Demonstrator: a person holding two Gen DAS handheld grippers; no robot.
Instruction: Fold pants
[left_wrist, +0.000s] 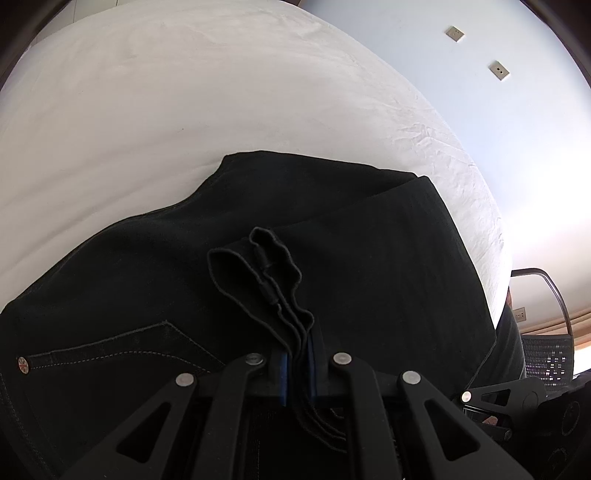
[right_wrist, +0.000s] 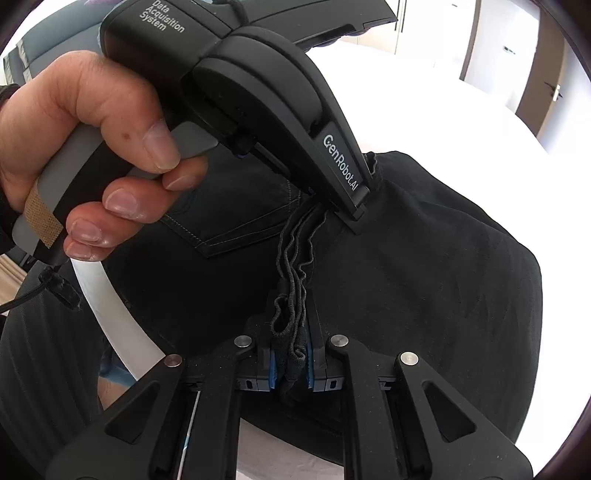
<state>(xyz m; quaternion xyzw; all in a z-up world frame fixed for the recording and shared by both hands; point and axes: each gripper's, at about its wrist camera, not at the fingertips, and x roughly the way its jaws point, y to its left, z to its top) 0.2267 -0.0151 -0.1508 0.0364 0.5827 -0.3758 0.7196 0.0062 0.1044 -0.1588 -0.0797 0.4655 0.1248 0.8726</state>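
Black pants (left_wrist: 369, 258) lie folded on a white bed (left_wrist: 184, 110). A back pocket with a rivet (left_wrist: 110, 354) shows at the left. My left gripper (left_wrist: 299, 373) is shut on a bunch of the pants' hem edges (left_wrist: 273, 280). My right gripper (right_wrist: 290, 365) is shut on the same bunched hem edges (right_wrist: 295, 266) of the pants (right_wrist: 424, 277). The left gripper (right_wrist: 332, 195), held by a hand (right_wrist: 92, 147), pinches those edges just beyond, close to the right one. The back pocket (right_wrist: 229, 229) lies under it.
The white bed (right_wrist: 461, 122) spreads around the pants. A wall with sockets (left_wrist: 498, 70) is at the right. A chair with a dark woven seat (left_wrist: 546, 350) stands beside the bed. Doors (right_wrist: 535, 74) stand behind the bed.
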